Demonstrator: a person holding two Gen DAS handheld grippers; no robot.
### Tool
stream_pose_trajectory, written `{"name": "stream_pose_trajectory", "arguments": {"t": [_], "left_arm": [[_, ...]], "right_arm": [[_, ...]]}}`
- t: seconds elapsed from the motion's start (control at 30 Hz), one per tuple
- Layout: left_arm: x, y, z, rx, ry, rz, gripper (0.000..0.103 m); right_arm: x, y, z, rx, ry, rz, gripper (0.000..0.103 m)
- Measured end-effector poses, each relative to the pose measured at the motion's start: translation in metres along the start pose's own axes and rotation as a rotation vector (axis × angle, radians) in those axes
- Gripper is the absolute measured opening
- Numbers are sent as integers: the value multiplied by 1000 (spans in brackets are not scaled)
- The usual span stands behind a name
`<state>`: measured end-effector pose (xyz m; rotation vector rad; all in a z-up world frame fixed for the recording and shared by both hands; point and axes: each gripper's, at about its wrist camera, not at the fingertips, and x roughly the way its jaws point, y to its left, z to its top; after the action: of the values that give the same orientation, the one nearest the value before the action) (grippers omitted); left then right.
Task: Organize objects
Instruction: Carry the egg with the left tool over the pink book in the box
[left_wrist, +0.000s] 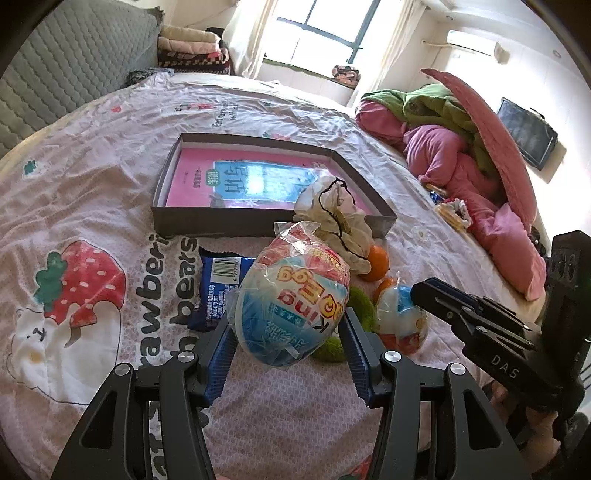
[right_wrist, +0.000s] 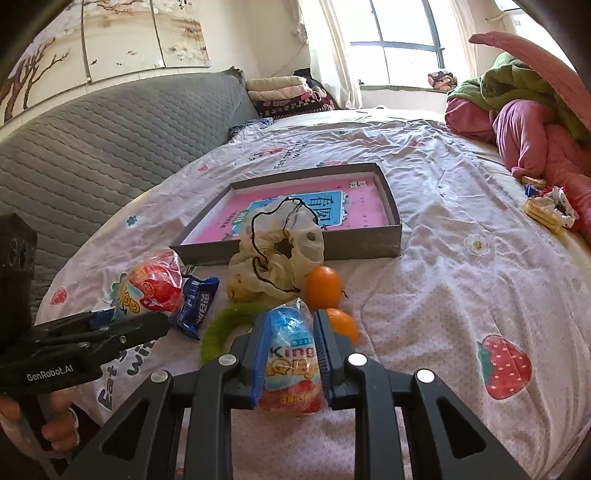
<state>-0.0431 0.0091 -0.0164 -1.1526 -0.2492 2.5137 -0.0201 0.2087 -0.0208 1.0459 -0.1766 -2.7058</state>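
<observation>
Left gripper (left_wrist: 288, 332): you pinch 1 wrapped King egg (left_wrist: 291, 295), jaws wide round its girth, raised for carrying | right gripper (right_wrist: 290, 354): jaws narrow, clamped endwise on the 2nd King egg (right_wrist: 291, 362) | grey box (right_wrist: 369, 245) beyond, holding only a pink booklet (right_wrist: 365, 210), likely your drop spot.

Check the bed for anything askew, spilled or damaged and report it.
Nothing spilled or damaged. The only oddity: the cream scrunchie lies draped over the near wall of the grey box, half in, half out. The oranges, blue packet and green ring lie loose beside it. Each claw holds a wrapped egg.
</observation>
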Motion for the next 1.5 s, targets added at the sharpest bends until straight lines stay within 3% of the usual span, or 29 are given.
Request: {"name": "stream_pose_trajectory", "arguments": {"t": [0.13, 0.43, 1.5], "left_arm": [[2, 0, 3, -1, 1, -2, 56], [7, 0, 13, -9, 1, -7, 56], [25, 16, 50, -32, -24, 20, 56]], "right_arm": [[1, 3, 2, -9, -2, 14, 11], [7, 2, 7, -4, 3, 34, 6], [31, -7, 40, -1, 5, 30, 5]]}}
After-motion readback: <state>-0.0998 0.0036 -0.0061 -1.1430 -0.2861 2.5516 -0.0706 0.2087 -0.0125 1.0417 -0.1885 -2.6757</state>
